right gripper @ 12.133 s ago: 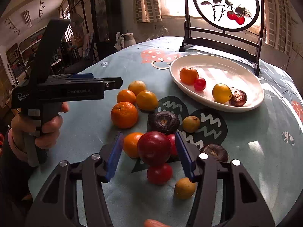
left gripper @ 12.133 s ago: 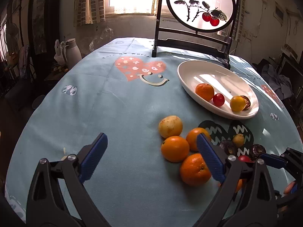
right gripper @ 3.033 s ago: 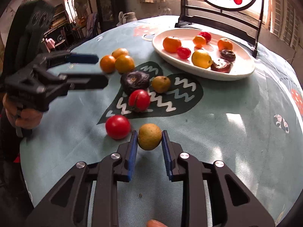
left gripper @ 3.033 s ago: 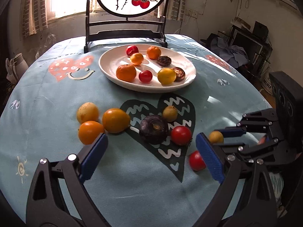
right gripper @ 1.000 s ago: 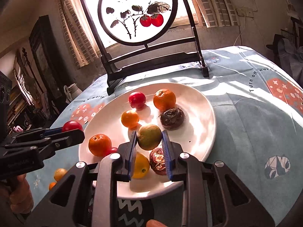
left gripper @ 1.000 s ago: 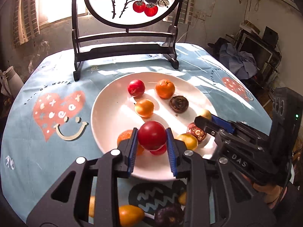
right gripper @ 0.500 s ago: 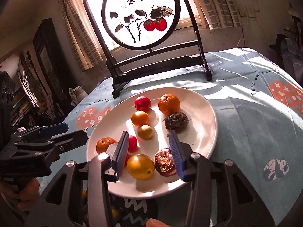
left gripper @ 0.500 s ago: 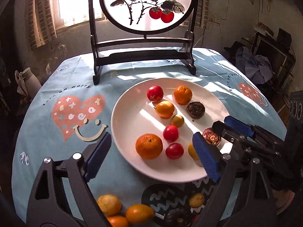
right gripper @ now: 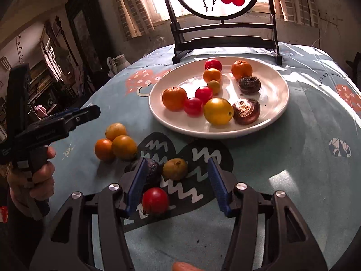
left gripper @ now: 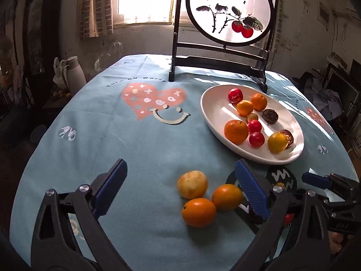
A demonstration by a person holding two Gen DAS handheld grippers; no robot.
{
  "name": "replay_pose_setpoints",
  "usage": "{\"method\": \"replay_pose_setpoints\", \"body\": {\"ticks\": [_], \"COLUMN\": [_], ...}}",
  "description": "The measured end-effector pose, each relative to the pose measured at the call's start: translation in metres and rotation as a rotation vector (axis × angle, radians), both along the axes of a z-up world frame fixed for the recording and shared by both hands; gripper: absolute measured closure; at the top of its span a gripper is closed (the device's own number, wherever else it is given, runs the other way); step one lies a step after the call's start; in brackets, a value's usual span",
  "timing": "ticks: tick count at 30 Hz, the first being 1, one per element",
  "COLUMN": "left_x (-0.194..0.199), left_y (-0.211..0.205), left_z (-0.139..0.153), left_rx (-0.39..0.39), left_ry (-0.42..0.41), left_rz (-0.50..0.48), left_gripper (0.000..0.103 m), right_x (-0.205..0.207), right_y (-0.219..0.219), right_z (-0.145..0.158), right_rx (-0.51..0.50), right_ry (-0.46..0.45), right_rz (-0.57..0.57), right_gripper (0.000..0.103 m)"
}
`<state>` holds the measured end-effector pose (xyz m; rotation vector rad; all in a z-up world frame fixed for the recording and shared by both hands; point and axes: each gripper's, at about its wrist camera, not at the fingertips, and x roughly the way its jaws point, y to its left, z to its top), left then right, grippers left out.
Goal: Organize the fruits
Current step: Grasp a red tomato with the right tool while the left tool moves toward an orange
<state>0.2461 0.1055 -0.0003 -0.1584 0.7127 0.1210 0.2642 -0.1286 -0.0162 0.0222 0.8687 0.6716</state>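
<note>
A white oval plate (left gripper: pixel 212 108) (right gripper: pixel 277 103) holds several oranges, red fruits, a yellow fruit and dark brown fruits. On the blue cloth, a pale yellow fruit (left gripper: pixel 192 184) and two oranges (left gripper: pixel 199 212) (left gripper: pixel 227 197) lie between the jaws of my open, empty left gripper (left gripper: pixel 180 192). My right gripper (right gripper: pixel 176 184) is open and empty over a small yellow-brown fruit (right gripper: pixel 175 169), a red fruit (right gripper: pixel 155 200) and a dark purple fruit (right gripper: pixel 154 169). The same three fruits as under the left gripper show at left (right gripper: pixel 116 143).
A round painted screen on a black stand (left gripper: pixel 227 13) stands behind the plate. A white jug (left gripper: pixel 73 74) sits off the table's far left edge. The right gripper shows at the lower right of the left wrist view (left gripper: pixel 327 183).
Both grippers have pulled back from the plate to the loose fruits on the cloth. Both stay open. The red fruit and the small yellow-brown fruit released earlier lie on the plate.
</note>
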Motion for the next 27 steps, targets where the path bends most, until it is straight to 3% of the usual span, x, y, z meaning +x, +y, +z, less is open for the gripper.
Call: {"method": "replay_pose_setpoints", "body": {"ticks": [3,8,18,27], "left_x": [-0.003,-0.004,-0.002,-0.002], "left_y": [0.018,0.027,0.015,0.013], "left_z": [0.002,0.002,0.0,-0.001], "left_rx": [-0.08,-0.108,-0.055,-0.053], "left_ry": [0.0,0.001,0.017,0.024], "left_rz": [0.04,0.084,0.051,0.047], "left_gripper": [0.005,0.005,0.005,0.005], "right_x": [-0.01,-0.022,-0.027,-0.029], "right_y": [0.004,0.02,0.027,0.031], "right_z": [-0.002,-0.008,-0.018,-0.022], "right_rx": [-0.026,-0.111,-0.151,-0.173], "right_ry": [0.023,0.017,0.02,-0.002], "right_rz": [0.025,0.095,0.133,0.14], "right_gripper": [0.047,0.047,0.057,0.063]}}
